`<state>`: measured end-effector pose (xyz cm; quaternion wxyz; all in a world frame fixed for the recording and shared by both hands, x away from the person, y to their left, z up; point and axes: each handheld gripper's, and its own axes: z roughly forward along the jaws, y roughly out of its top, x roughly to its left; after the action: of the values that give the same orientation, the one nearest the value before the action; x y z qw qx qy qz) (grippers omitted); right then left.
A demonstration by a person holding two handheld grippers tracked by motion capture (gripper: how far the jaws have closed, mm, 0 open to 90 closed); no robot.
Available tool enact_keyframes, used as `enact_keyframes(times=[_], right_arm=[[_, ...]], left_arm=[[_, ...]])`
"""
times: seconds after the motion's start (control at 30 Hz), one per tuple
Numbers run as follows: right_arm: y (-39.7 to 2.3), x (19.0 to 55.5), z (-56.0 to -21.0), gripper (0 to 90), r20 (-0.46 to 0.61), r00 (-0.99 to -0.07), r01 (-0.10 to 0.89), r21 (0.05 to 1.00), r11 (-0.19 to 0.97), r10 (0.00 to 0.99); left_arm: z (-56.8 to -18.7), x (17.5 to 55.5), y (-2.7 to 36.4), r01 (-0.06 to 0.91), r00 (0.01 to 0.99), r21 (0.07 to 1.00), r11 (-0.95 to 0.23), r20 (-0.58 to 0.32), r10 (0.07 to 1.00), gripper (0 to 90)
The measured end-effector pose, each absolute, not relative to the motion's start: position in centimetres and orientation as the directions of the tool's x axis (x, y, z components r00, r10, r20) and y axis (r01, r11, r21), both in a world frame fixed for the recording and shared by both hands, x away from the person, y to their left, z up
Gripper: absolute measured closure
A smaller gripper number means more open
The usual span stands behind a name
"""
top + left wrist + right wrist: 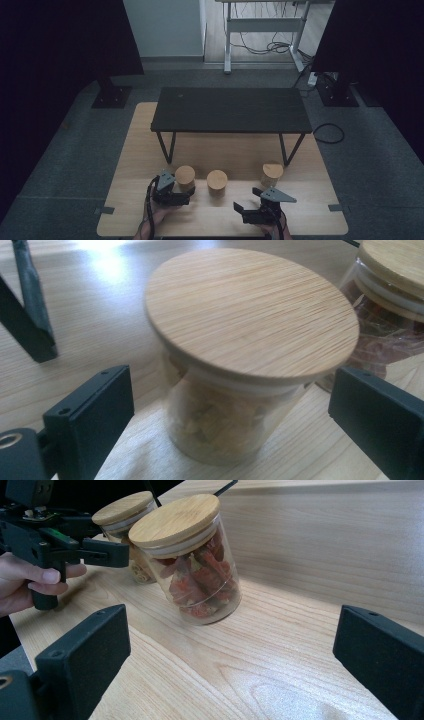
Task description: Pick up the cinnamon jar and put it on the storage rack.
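Wooden table [300,220] | pale-filled jar [235,390] upright, lid up; left gripper [230,425] jaws astride

Floor: grey carpet [380,165], dim, spreading on every side beyond the claws
Worktop: pale wooden table [305,220] beneath the claws
Shelf: low black bench [231,110] ahead of the claws, on thin legs
Backdrop: dark curtains [55,45] left and right
Far end: white desk frame [265,25], loose cables [272,47] under it
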<state>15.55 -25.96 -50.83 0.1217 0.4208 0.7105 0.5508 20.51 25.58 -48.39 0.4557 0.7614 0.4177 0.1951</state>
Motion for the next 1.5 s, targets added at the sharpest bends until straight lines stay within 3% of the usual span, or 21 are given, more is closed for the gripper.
enact_keyframes(times=[0.43, 0.77, 0.9, 1.5], right_arm=[[-25.9, 15.6, -50.8, 1.3, 0.283, -0.623, 0.462, 0.885, 0.052, 0.729], [-25.8, 15.5, -50.8, 1.2, 0.281, -0.619, 0.462, 0.885, 0.051, 0.733], [-25.8, 15.3, -50.8, 1.3, 0.277, -0.612, 0.455, 0.889, 0.044, 0.741], [-25.6, 15.0, -50.7, 1.5, 0.258, -0.613, 0.444, 0.894, 0.056, 0.746]], left_arm=[[-48.2, 22.0, 24.4, 0.475, 0.566, 0.847, -0.238, -0.087, 0.820, 6.1], [-48.4, 22.6, 23.7, 0.499, 0.538, 0.839, -0.216, -0.105, 0.837, 12.5], [-48.6, 22.8, 23.8, 0.498, 0.541, 0.840, -0.214, -0.108, 0.834, 20.9], [-48.9, 22.1, 23.6, 0.480, 0.532, 0.851, -0.213, -0.090, 0.842, 22.7]])
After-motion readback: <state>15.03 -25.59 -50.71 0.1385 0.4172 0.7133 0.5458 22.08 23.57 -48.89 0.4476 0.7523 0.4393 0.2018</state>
